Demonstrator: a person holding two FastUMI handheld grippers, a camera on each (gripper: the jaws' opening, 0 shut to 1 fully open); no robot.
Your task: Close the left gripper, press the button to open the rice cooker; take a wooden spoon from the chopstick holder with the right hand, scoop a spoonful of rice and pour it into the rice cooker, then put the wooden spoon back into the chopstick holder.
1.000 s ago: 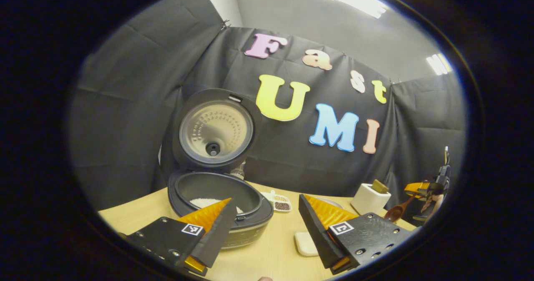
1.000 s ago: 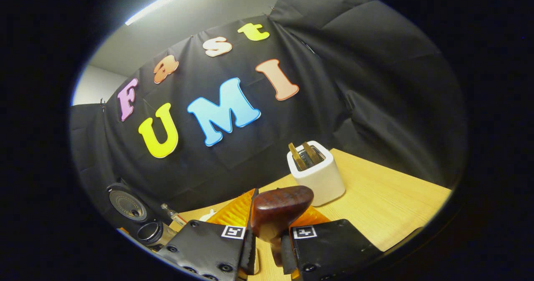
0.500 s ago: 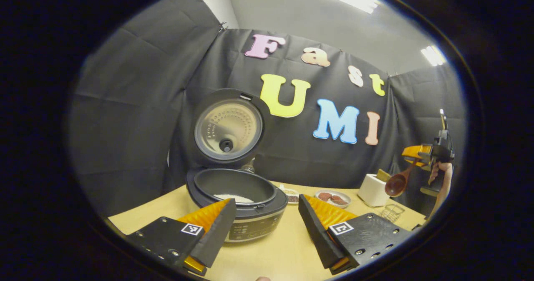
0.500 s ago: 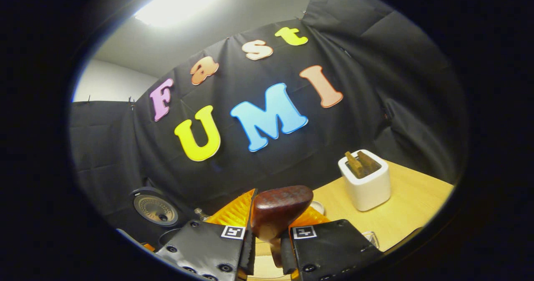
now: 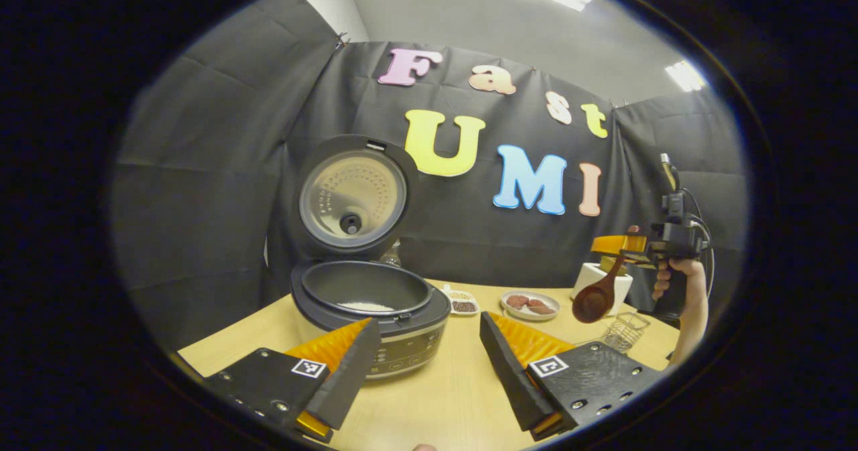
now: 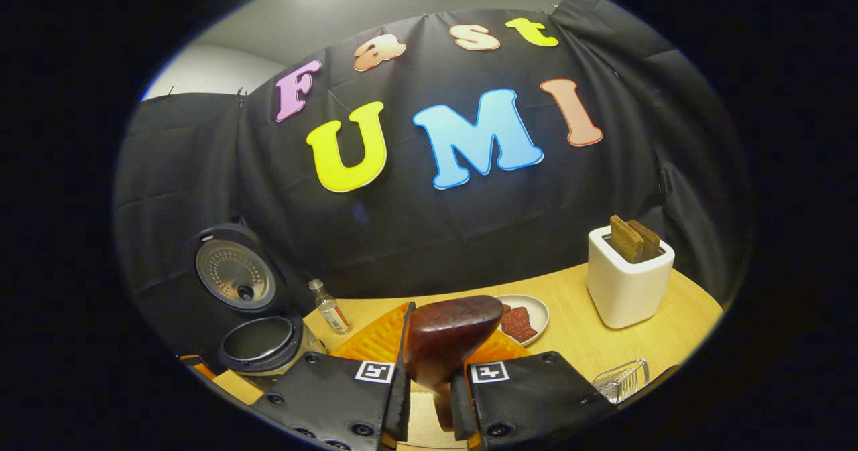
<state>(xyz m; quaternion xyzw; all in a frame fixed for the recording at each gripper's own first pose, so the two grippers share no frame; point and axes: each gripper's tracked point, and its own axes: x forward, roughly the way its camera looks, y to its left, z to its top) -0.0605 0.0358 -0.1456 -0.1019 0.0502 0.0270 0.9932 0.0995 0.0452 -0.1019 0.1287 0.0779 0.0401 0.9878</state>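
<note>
We hold the right gripper (image 6: pixel 429 377) with its two fingers pressed on the handle of the wooden spoon (image 6: pixel 448 338), whose dark bowl rises between them in the right gripper view; in the left gripper view the same spoon (image 5: pixel 593 300) hangs bowl-down from that gripper (image 5: pixel 627 246), its long axis running steeply downward and slanting toward the cooker side. The spoon is thus in the air, clear of the chopstick holder (image 6: pixel 629 283), the white block that stands behind and to one side of it with two wooden handles left in it. The relation that governs the coming move, as we judge it, is lateral: the rice cooker (image 5: pixel 369 303) lies well apart from the spoon, across the table (image 5: pixel 442 397), with a small divided dish (image 5: pixel 461 301) and a plate (image 5: pixel 529 303) of reddish pieces between them. From the right gripper's camera the cooker (image 6: pixel 265 344) sits low and far to the left, lid (image 6: pixel 234 273) upright and open. We cannot tell from these views where the rice to be scooped stands; the pot already shows some white grains at its bottom. The hand (image 5: pixel 670 273) grips the device from below, forearm rising nearly vertical from the table edge. The left gripper (image 5: pixel 422 364) hangs spread and empty just in front of the cooker, the nearer of the two to it.
</note>
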